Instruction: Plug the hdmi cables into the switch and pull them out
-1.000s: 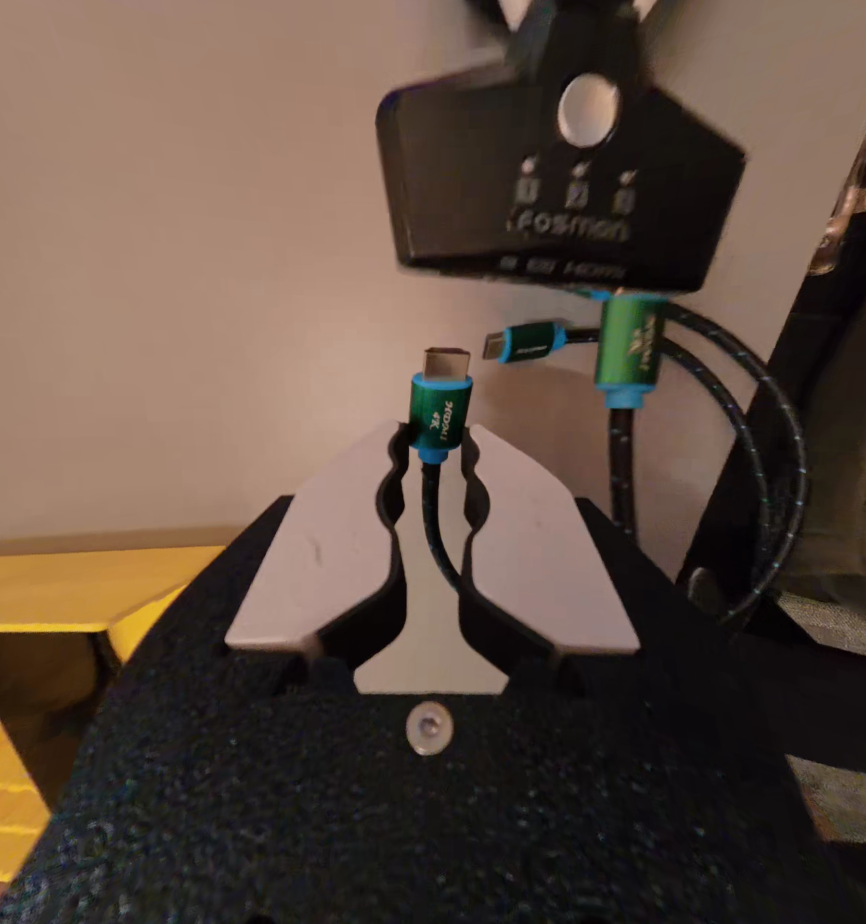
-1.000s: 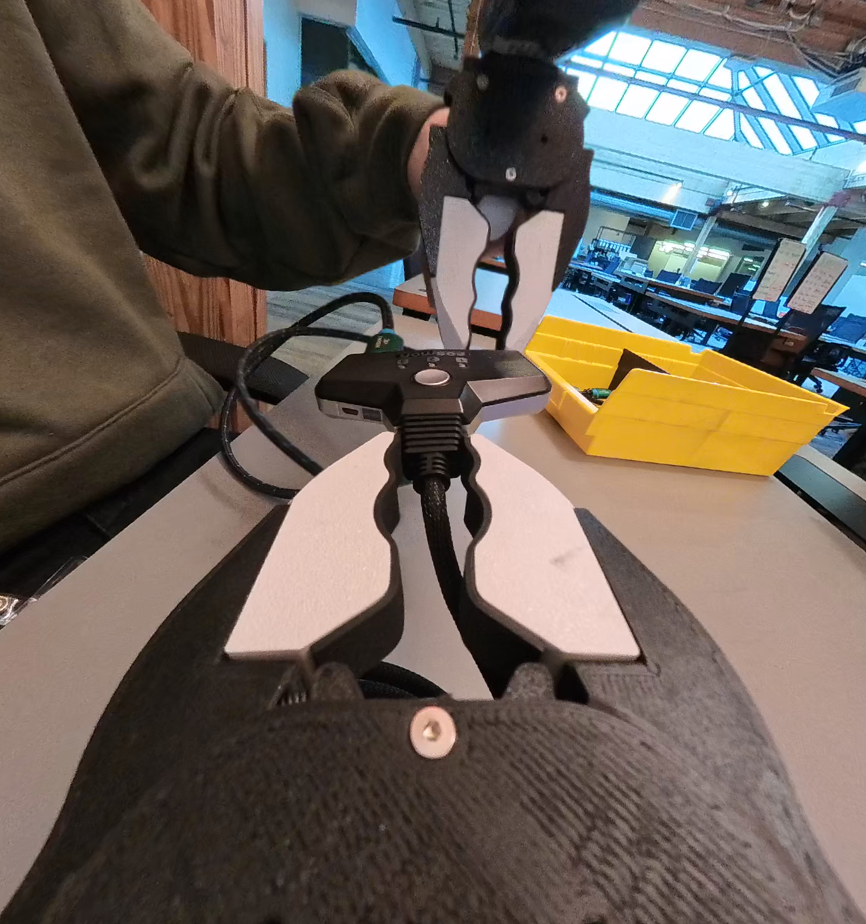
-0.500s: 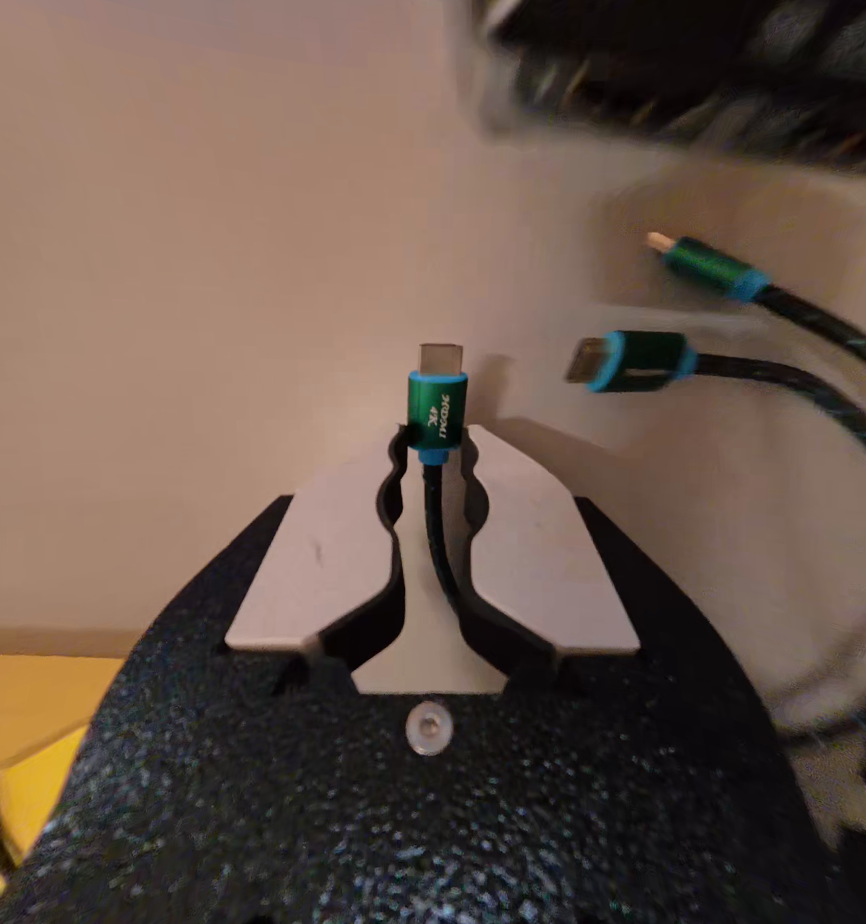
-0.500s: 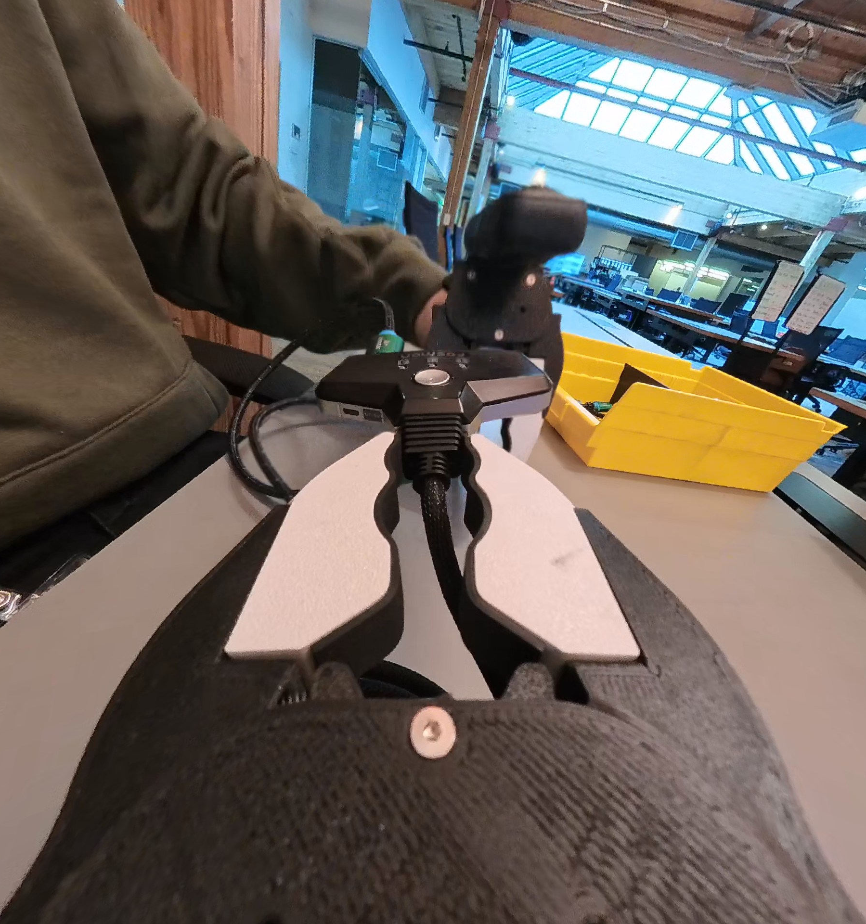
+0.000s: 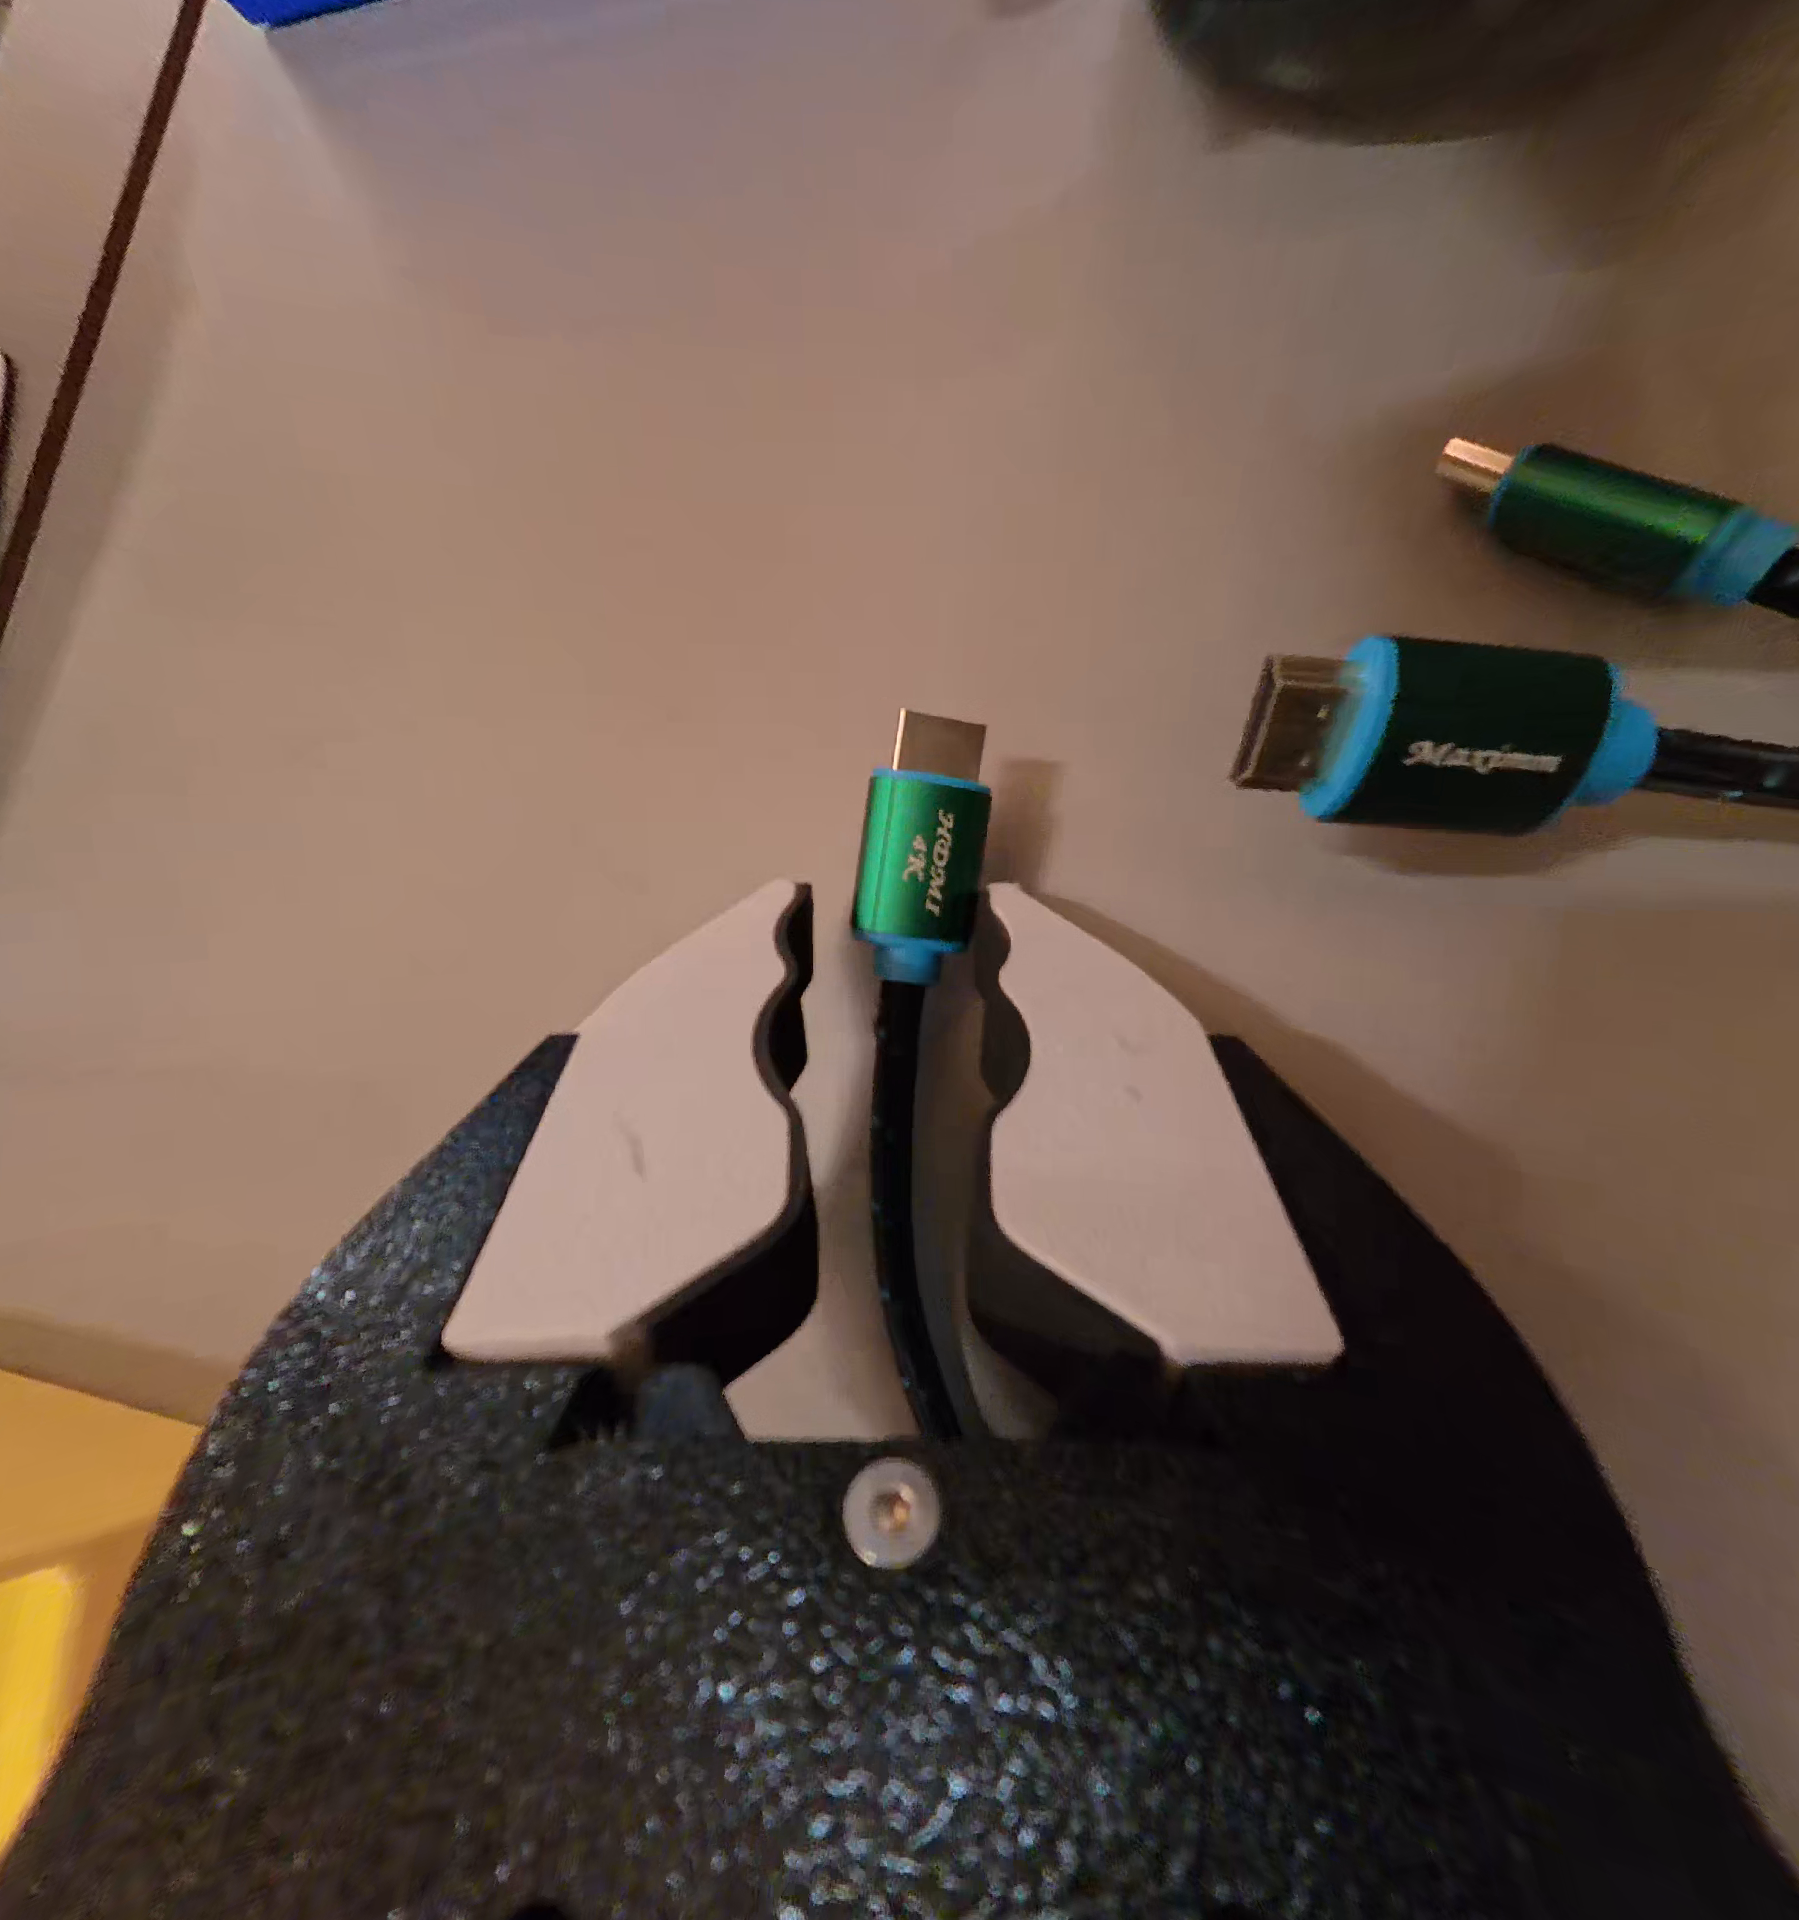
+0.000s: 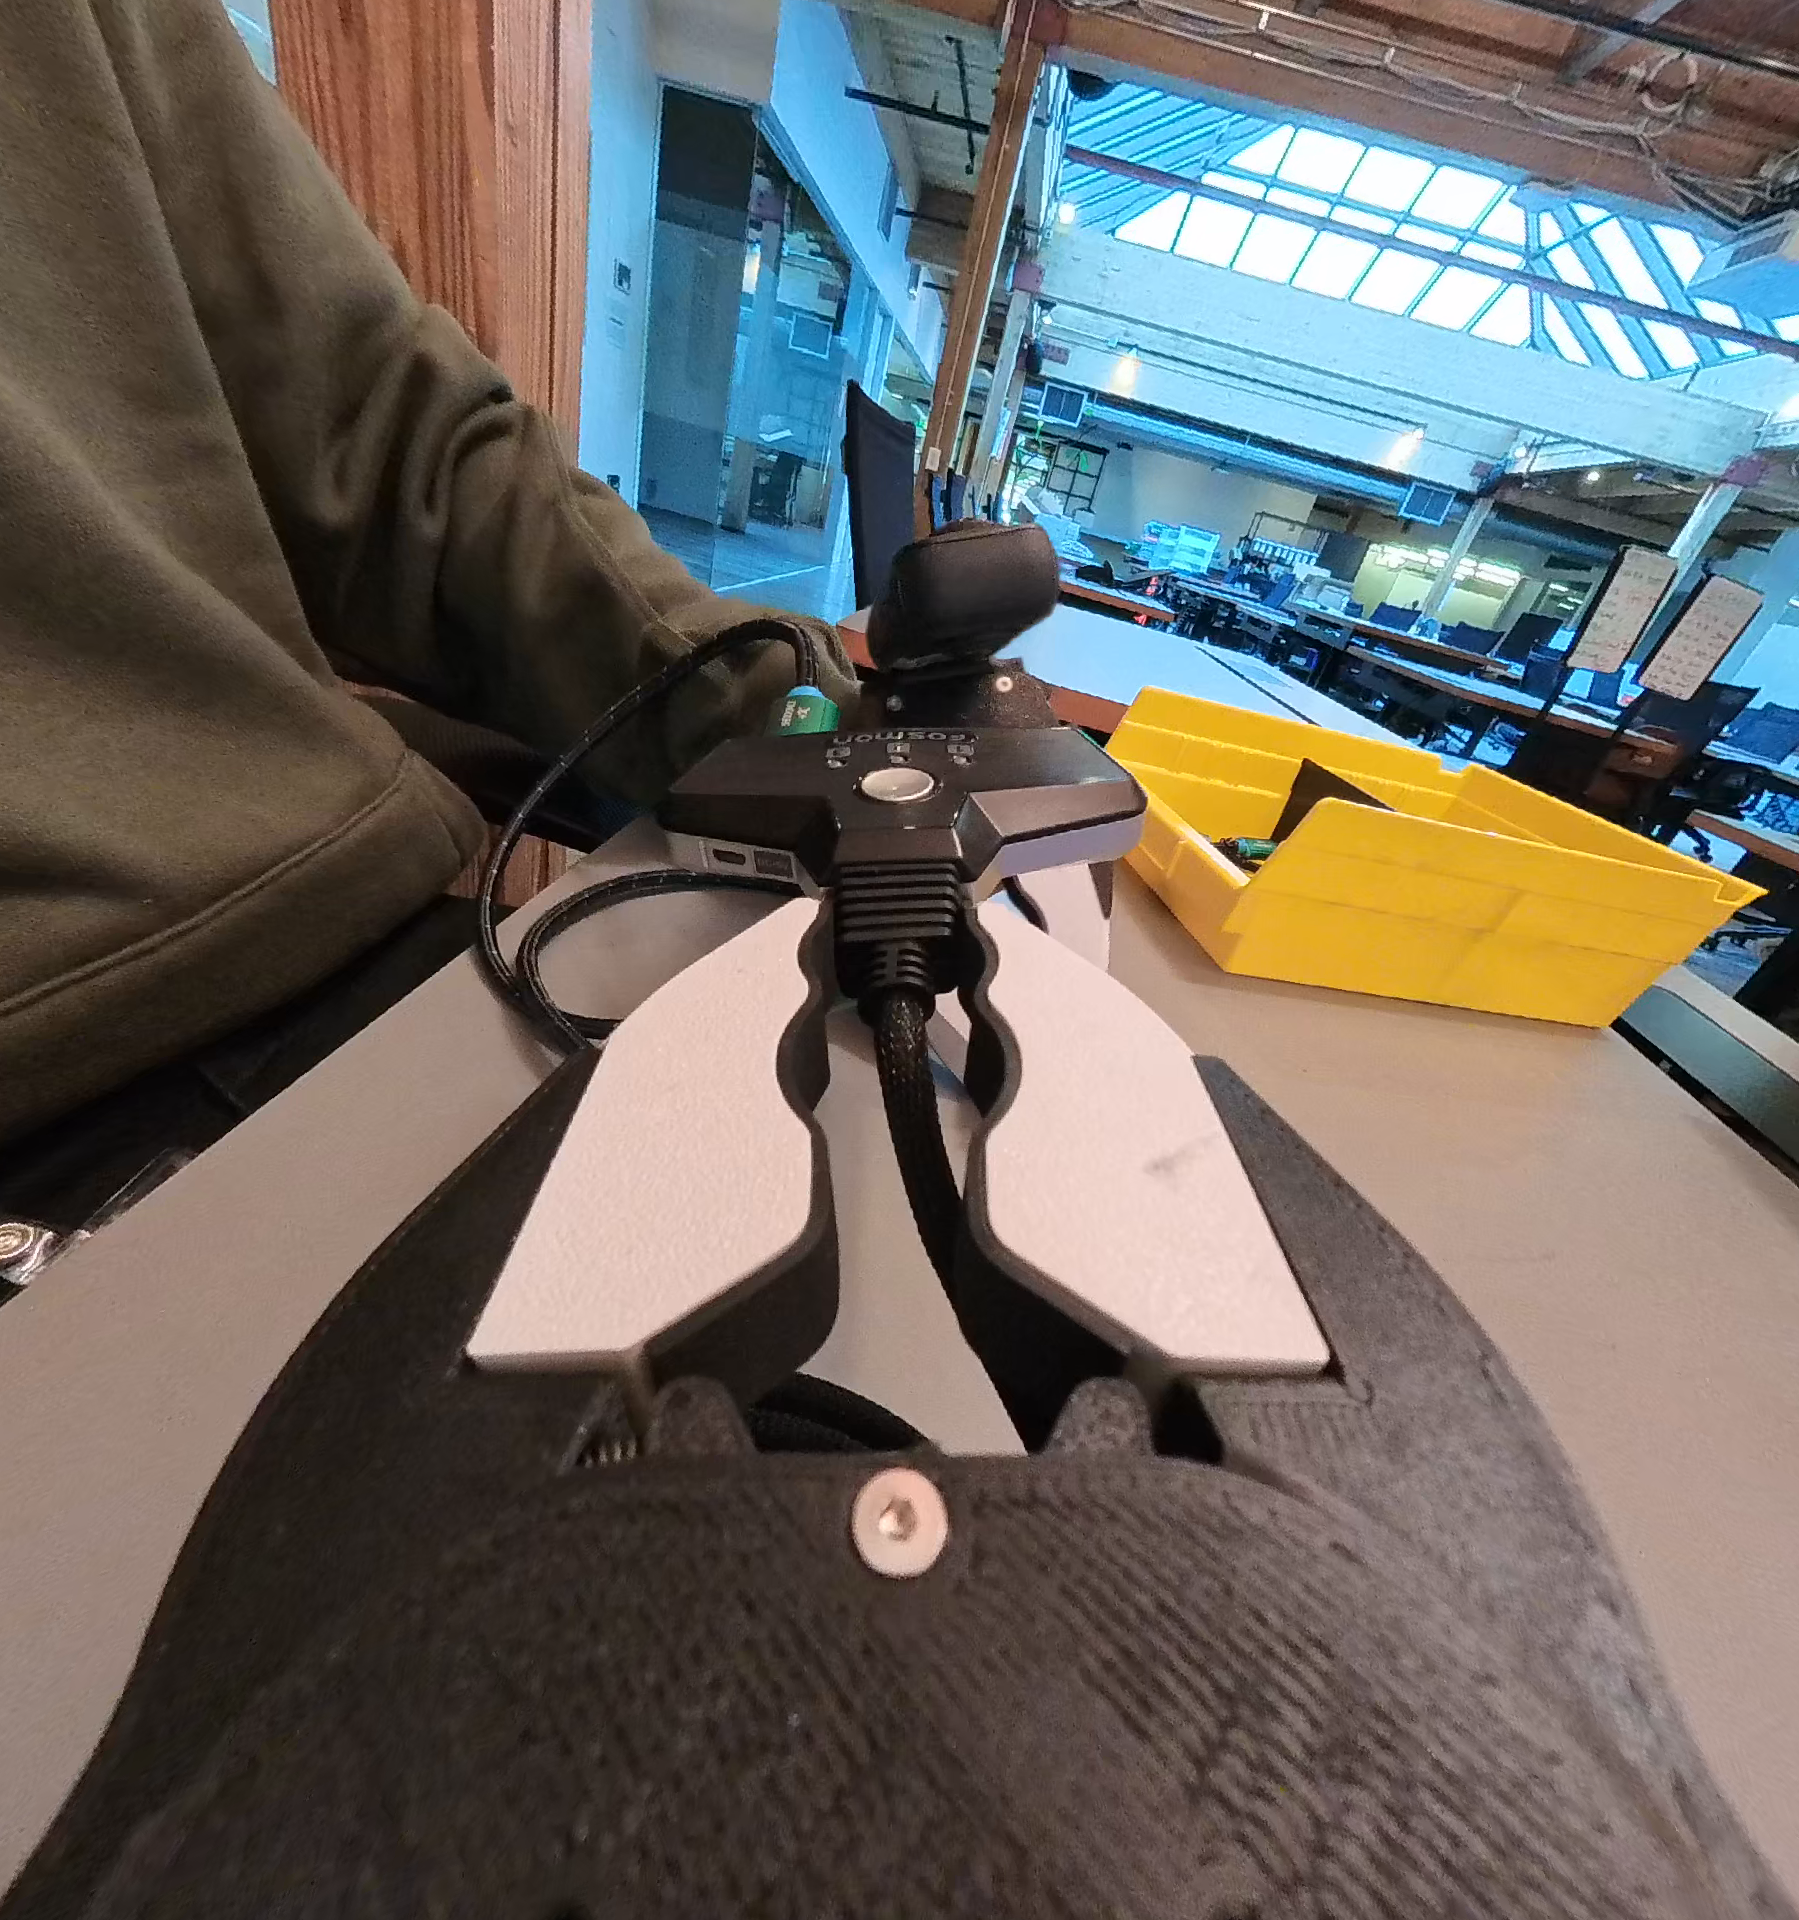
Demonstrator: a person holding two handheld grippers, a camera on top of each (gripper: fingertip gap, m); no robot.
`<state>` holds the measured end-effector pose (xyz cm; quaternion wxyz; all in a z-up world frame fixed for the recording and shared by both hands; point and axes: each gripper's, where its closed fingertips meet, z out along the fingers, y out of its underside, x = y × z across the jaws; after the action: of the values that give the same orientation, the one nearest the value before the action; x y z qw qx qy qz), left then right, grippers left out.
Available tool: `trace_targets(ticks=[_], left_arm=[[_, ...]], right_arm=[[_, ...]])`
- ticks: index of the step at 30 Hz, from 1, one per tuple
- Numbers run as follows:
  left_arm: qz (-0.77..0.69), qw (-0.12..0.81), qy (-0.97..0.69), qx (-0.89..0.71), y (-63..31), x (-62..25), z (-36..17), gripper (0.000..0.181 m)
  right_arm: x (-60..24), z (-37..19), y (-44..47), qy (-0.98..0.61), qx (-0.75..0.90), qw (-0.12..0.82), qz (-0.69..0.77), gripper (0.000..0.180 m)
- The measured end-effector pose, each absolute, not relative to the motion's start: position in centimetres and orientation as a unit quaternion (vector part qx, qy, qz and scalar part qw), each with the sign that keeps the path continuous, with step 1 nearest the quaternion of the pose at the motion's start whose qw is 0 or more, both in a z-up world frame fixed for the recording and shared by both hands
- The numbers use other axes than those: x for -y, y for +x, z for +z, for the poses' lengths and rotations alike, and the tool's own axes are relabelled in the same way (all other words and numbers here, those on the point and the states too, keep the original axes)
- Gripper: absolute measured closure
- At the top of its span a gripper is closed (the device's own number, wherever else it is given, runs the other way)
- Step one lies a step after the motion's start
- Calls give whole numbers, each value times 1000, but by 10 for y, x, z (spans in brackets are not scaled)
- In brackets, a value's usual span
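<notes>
My left gripper (image 5: 900,894) is shut on a green HDMI plug (image 5: 921,862) with a bare metal tip, held low over the grey table (image 5: 562,520). Two more green and blue plugs (image 5: 1477,748) (image 5: 1622,535) lie to the right with bare tips. My right gripper (image 6: 895,935) is shut on the ribbed cable collar of the black switch (image 6: 905,800) and holds it level above the table. In the right wrist view the left gripper (image 6: 962,623) sits behind the switch, mostly hidden. A green plug (image 6: 807,717) shows at the switch's far left corner; I cannot tell whether it is in a port.
A yellow bin (image 6: 1394,894) stands on the table to the right of the switch, and its corner shows in the left wrist view (image 5: 22,1507). A person's green sleeve (image 6: 251,623) fills the left. Black braided cables (image 6: 542,935) loop at the table's left edge.
My left gripper has moved away from the switch and down toward the table, still holding its plug. The switch has left the left wrist view. My right gripper has stayed in place.
</notes>
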<state>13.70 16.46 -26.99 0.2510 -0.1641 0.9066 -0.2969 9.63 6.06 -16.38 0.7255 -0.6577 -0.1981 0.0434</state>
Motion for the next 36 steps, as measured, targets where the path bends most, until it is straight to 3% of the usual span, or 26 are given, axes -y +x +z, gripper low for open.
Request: trace_targets(ticks=[17, 23, 26, 33, 36], left_arm=[[-291, 371, -141, -871, 143, -167, -260, 160], [-275, 320, -217, -880, 156, -195, -256, 160], [-245, 314, -248, -883, 167, -231, -240, 160], [-129, 437, -214, -864, 173, -315, -155, 160], [-214, 413, -211, -859, 163, -309, -126, 160]], right_arm=[[-62, -168, 91, -663, 215, 716, 41, 158], [-60, -163, 96, -654, 200, 729, 37, 158], [-58, -161, 97, -648, 195, 735, 40, 158], [-48, -149, 105, -615, 174, 767, 53, 158], [-49, -148, 109, -615, 159, 771, 47, 158]])
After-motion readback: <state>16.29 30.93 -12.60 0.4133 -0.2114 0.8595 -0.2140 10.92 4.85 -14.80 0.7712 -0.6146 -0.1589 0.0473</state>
